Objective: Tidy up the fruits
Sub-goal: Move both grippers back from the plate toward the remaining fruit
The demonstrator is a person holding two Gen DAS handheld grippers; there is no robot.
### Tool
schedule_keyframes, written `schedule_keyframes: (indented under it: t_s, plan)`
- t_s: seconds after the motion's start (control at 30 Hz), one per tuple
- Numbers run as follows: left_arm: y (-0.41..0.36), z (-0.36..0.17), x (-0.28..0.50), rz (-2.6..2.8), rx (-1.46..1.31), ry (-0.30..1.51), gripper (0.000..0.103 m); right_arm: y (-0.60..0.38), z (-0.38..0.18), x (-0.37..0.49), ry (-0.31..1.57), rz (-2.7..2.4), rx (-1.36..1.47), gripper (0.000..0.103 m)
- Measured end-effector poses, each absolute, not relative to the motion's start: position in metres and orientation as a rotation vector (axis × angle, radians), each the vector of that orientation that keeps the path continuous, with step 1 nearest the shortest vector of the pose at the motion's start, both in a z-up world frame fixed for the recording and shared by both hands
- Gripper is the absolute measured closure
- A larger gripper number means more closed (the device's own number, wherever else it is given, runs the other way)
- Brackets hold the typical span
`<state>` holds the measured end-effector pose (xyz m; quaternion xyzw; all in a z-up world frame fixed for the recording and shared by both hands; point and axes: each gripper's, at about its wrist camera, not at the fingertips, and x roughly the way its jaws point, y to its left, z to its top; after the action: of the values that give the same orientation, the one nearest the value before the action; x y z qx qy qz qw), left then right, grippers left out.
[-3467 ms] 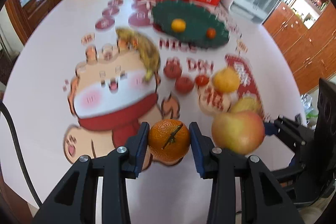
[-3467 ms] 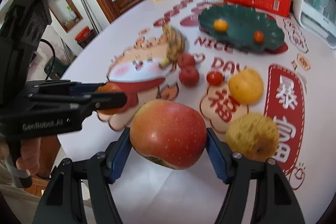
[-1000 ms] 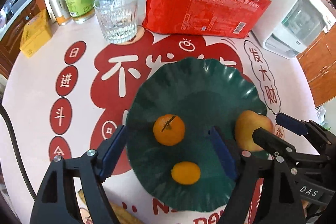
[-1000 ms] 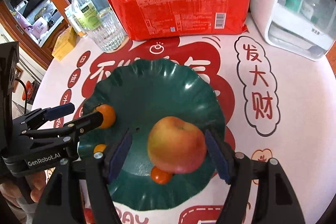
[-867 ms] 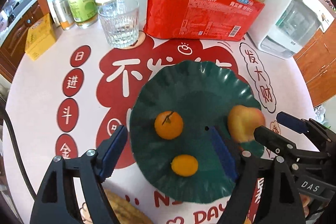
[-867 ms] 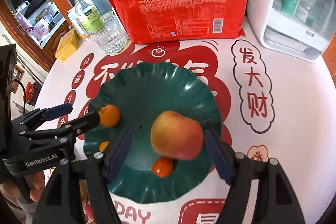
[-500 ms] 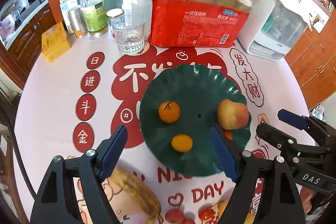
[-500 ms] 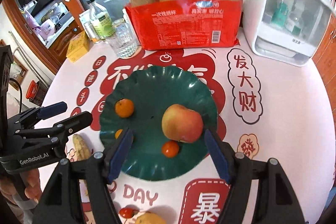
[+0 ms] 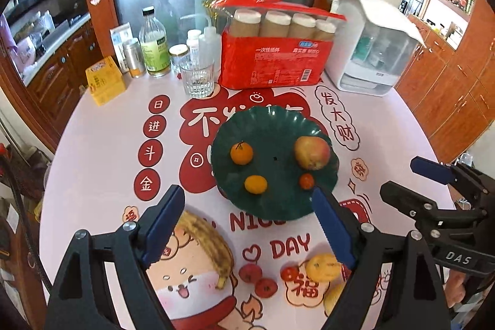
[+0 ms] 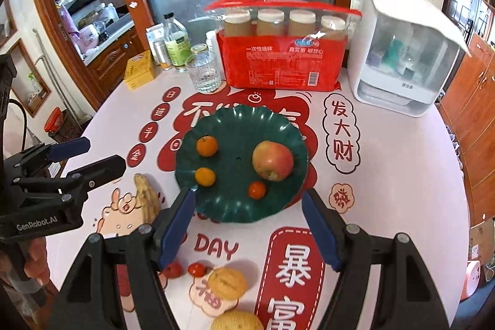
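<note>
Both your claws hang empty above the bench, jaws spread wide: the left claw and the right claw each frame the near rim of the green plate. On the plate lie an apple, a mandarin with a stem, a smaller orange fruit and a small red one.

The fruit left to gather lies on your side of the plate, under and behind the claw tips, so my guess is that the next reach goes down and back toward you, not forward. The banana is the one with a clear long axis: it runs roughly away from you, curving, and sits just beside the left claw's left finger. That makes your left hand the nearer one for it, and you would close across its width. The yellow round fruits and the small red fruits sit nearer the right claw.

The left view shows the banana's full length and both dark red fruits near its tip; the right view hides most of those behind its own left finger, but shows a second rough yellow fruit at the bottom edge more plainly.
</note>
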<state>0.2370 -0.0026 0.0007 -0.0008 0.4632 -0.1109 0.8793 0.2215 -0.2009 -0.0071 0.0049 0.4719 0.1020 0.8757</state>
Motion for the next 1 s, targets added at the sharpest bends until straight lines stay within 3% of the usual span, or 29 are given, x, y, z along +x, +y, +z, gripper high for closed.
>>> schedule_keyframes:
  t_s: [0.47,1.0]
  plan:
    - [-0.009,0.011,0.148,-0.232,0.054,0.898,0.018,-0.202,-0.002,0.129,0.915,0.264,-0.053,0.031]
    - [-0.015,-0.101,0.119,-0.223,0.023,1.030,0.018,-0.200,-0.098,0.069,0.947,0.243,-0.104,0.031]
